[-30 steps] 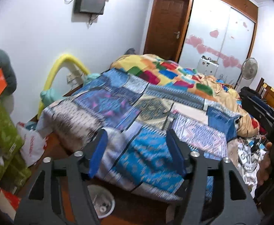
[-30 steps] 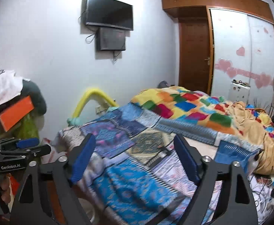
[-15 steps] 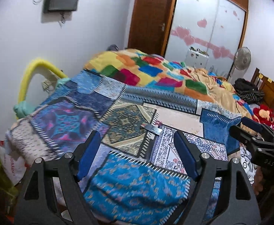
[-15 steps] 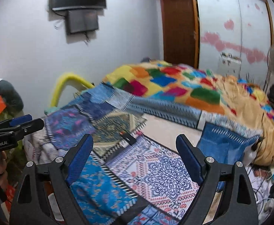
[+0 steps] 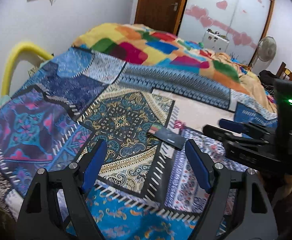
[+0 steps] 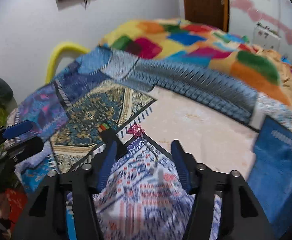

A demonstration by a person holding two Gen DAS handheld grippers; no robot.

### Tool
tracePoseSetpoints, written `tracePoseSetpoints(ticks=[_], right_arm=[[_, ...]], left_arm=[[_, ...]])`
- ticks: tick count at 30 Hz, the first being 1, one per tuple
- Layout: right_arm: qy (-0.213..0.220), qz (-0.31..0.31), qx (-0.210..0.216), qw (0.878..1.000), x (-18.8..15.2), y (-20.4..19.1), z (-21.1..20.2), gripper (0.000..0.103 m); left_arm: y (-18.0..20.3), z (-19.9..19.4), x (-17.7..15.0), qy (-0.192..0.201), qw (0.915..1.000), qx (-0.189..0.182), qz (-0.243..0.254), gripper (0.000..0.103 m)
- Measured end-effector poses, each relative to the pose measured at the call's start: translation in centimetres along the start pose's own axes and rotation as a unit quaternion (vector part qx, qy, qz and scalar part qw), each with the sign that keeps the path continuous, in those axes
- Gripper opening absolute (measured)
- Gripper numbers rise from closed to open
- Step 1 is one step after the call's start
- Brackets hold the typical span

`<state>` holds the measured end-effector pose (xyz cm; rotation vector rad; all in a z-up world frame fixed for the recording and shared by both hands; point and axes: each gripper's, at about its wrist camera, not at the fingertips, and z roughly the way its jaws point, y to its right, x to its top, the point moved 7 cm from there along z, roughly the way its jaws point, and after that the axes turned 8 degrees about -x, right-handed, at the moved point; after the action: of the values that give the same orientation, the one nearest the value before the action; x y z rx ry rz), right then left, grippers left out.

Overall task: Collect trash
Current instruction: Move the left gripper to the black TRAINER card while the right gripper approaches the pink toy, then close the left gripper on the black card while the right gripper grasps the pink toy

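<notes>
Over the patchwork bedspread [image 5: 46, 124] we hold both tongs apart and empty, left gripper [image 5: 146, 150] short of the dark flat wrapper [image 5: 166, 136], right gripper [image 6: 144, 150] just before the pink crumpled scrap [image 6: 136, 130] beside that wrapper [image 6: 111, 135].

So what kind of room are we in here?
Most likely a bedroom: a bed under a patchwork spread, a colourful blanket heaped at its far end, and wardrobe doors with heart stickers behind it.
</notes>
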<state>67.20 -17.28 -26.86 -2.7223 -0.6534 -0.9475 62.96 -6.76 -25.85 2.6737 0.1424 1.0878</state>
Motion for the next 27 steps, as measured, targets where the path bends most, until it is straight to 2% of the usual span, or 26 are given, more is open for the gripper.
tracePoseSetpoints(ticks=[3, 7, 8, 9, 11, 16, 20, 23, 27], right_arm=[[-0.015, -0.013, 0.013, 1.000, 0.3, -0.6, 2.7, 0.039], [-0.020, -0.040, 0.005, 0.999, 0.4, -1.1, 4.5, 0.034], [-0.014, -0.047, 0.004, 0.999, 0.5, -1.2, 4.4, 0.031], [-0.017, -0.055, 0.011, 0.998, 0.5, -1.4, 4.3, 0.023], [-0.010, -0.060, 0.008, 0.998, 0.4, -1.3, 4.3, 0.018], [-0.008, -0.030, 0.007, 0.999, 0.0, -0.2, 3.8, 0.017], [0.001, 0.011, -0.001, 1.000, -0.6, 2.3, 2.2, 0.017], [0.006, 0.021, -0.011, 1.000, -1.1, 3.5, 1.1, 0.017], [0.021, 0.031, -0.041, 0.998, -1.8, 5.6, -1.1, 0.017]], left_arm=[[-0.8, 1.6, -0.3, -0.010, 0.9999, 0.001, -0.004, 0.080], [-1.2, 3.0, -0.4, -0.020, 0.9998, 0.008, -0.003, 0.079], [-1.2, 3.3, -0.4, -0.021, 0.9997, 0.007, -0.004, 0.079], [-1.2, 3.6, -0.4, -0.022, 0.9997, 0.005, -0.004, 0.079], [-1.1, 4.2, -0.3, -0.024, 0.9997, 0.005, -0.008, 0.079], [-0.3, 5.7, -0.5, -0.048, 0.9986, -0.006, -0.023, 0.067], [1.3, 7.1, -0.5, -0.066, 0.9964, -0.030, -0.044, 0.062], [2.5, 8.3, -0.3, -0.072, 0.9948, -0.045, -0.057, 0.057], [3.2, 10.6, 0.0, -0.083, 0.9937, -0.023, -0.072, 0.046]])
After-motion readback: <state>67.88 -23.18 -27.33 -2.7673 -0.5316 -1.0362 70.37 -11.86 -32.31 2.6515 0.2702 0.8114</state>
